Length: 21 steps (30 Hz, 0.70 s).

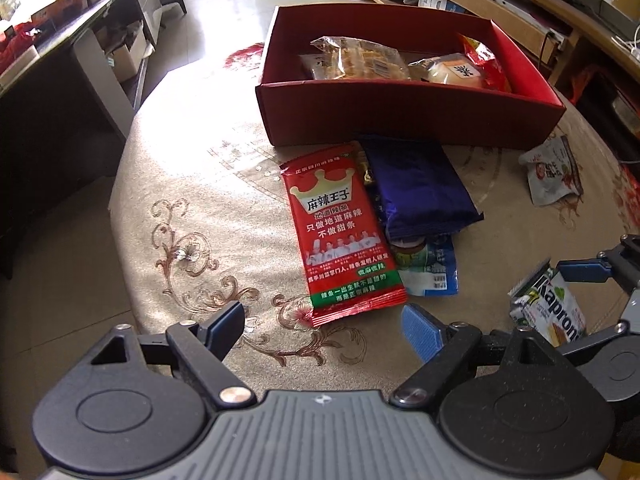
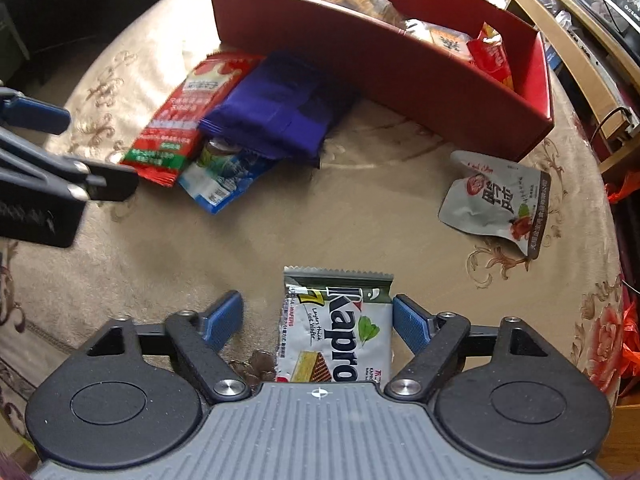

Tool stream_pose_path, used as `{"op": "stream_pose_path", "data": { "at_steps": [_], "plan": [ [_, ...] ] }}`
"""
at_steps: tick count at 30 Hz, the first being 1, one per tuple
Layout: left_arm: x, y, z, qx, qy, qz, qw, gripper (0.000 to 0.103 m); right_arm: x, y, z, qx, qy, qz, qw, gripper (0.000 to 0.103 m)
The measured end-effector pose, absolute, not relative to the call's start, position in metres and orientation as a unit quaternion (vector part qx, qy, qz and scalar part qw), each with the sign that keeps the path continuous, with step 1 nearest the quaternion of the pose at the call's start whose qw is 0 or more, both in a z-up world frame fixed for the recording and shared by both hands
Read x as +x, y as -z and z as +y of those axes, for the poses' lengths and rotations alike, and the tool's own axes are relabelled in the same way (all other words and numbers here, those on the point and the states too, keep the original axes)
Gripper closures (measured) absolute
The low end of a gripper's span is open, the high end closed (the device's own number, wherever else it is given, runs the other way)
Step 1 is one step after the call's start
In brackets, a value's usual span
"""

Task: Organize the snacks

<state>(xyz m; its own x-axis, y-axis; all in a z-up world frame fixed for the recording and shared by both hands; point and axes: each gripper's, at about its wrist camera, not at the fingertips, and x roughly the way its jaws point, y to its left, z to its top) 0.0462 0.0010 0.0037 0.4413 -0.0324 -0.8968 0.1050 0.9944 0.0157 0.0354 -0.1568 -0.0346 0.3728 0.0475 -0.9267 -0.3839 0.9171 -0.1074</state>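
Note:
A red box (image 1: 400, 120) (image 2: 360, 68) at the back of the round table holds several snack packs. In front of it lie a red spicy-strip pack (image 1: 340, 232) (image 2: 188, 112), a dark blue pack (image 1: 416, 192) (image 2: 272, 112) and a light blue pack (image 1: 432, 272) (image 2: 220, 184). My left gripper (image 1: 324, 328) is open, just short of the red pack's near end. My right gripper (image 2: 318, 320) is open with a white-green Kapro wafer pack (image 2: 340, 332) (image 1: 548, 308) between its fingers, near the right pad. The right gripper also shows in the left wrist view (image 1: 600, 280).
A grey-white pouch (image 2: 500, 204) (image 1: 552, 176) lies to the right of the box. The beige patterned tablecloth (image 1: 192, 216) covers the table. Dark cabinets stand at left, wooden shelves (image 1: 520, 4) behind. My left gripper shows at the left edge of the right wrist view (image 2: 60, 152).

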Motion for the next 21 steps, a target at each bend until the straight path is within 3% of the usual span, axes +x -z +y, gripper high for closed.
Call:
{"op": "stream_pose_path", "data": {
  "at_steps": [6,9,11,21],
  "plan": [
    [0.061,-0.006,0.019,-0.001,0.018,0.527,0.850,0.020,0.035,0.034,-0.167,-0.126,-0.134,0.553,0.812,0.015],
    [0.073,0.001,0.021,-0.018,0.002,0.537,0.844,0.020,0.037,0.034,-0.173,-0.106,-0.135,0.557,0.813,0.022],
    [0.081,0.007,0.020,-0.035,0.001,0.544,0.838,0.020,0.035,0.031,-0.177,-0.098,-0.135,0.551,0.817,0.037],
    [0.111,0.029,0.002,-0.039,-0.014,0.550,0.834,0.019,0.035,0.022,-0.195,-0.079,-0.122,0.540,0.829,0.038]
  ]
}}
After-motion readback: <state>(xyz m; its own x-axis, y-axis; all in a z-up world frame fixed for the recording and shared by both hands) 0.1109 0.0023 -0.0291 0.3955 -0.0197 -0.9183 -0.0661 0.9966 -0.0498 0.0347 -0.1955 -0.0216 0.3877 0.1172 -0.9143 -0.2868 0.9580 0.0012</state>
